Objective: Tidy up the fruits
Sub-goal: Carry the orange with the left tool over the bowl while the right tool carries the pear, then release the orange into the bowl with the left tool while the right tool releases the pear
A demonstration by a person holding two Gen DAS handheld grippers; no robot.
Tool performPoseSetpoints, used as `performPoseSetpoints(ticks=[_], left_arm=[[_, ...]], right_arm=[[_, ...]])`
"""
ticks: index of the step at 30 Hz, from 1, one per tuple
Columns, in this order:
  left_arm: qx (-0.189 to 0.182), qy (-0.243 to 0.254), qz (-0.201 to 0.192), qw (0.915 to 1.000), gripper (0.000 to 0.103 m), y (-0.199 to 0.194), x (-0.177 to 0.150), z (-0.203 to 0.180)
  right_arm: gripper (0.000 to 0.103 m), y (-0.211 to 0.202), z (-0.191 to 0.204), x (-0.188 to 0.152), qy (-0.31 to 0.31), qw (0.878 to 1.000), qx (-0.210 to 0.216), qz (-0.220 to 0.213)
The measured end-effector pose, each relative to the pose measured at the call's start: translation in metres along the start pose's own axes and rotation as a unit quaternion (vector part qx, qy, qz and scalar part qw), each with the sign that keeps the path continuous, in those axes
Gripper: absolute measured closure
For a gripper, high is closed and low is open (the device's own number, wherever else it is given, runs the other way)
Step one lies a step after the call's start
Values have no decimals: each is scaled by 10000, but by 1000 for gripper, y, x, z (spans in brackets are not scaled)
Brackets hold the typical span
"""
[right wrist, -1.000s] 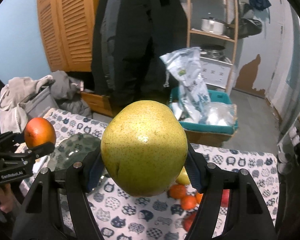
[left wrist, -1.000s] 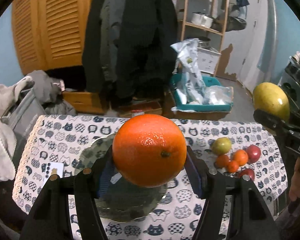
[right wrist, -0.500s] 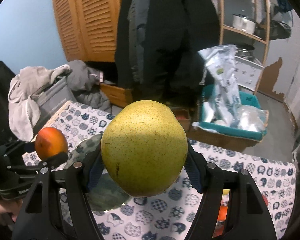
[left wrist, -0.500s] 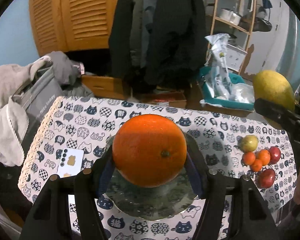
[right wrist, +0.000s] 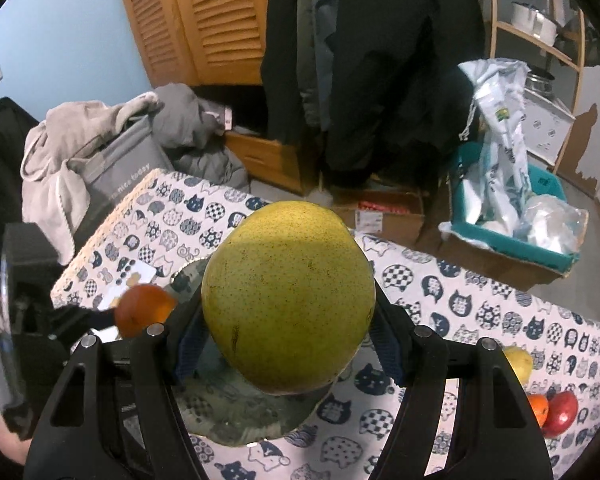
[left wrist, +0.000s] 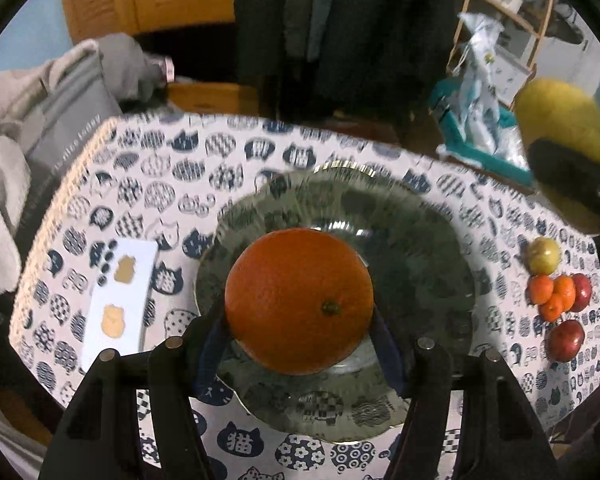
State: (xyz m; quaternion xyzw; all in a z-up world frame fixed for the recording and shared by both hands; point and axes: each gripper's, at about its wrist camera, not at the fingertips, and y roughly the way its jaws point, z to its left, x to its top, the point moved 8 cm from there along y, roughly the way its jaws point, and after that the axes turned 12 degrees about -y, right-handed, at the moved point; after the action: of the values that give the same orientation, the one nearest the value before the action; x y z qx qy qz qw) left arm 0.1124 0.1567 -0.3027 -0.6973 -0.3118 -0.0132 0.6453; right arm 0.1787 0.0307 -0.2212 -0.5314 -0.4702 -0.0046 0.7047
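Both grippers have tipped downward and advanced over the table since the earlier frames, so that the plate point(left wrist: 420, 240) now fills the middle of the left wrist view instead of lying low beneath the fruit. Left gripper point(left wrist: 300, 336): jaws closed on the orange point(left wrist: 299, 301), one blue pad on each flank of the fruit, stem scar facing right; the orange is held above the near half of the dark glass plate, and contact with the plate cannot be told. Right gripper point(right wrist: 286, 344): jaws closed on the pear point(right wrist: 288, 298), a large speckled yellow-green fruit held above the plate's right part point(right wrist: 236, 412). In the right wrist view the left gripper with its orange point(right wrist: 144, 310) appears at the left, just beside the pear; in the left wrist view the pear point(left wrist: 564, 120) and one black finger of the right gripper appear at the far right. Table point(left wrist: 148, 168): covered by a cat-print cloth. White card point(left wrist: 118, 300): lies left of the plate. Loose fruit cluster point(left wrist: 558, 288): a small yellow-green fruit, small oranges and red fruits, at the right of the plate, apart from it.
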Motion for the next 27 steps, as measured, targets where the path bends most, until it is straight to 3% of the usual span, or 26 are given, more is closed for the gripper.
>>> performPoseSetpoints(ticks=[9, 22, 26, 27], left_arm=[[217, -105, 637, 9977, 36, 50, -24, 12], [372, -133, 1219, 9918, 34, 78, -43, 12], [347, -31, 902, 9953, 11, 66, -34, 7], [352, -14, 864, 9956, 10, 65, -31, 8]], right_arm=[[32, 33, 12, -14, -142, 9993, 63, 326], [32, 53, 9, -33, -35, 9977, 143, 663], [32, 55, 10, -33, 10, 9973, 186, 710], [32, 56, 10, -33, 21, 9972, 194, 725]])
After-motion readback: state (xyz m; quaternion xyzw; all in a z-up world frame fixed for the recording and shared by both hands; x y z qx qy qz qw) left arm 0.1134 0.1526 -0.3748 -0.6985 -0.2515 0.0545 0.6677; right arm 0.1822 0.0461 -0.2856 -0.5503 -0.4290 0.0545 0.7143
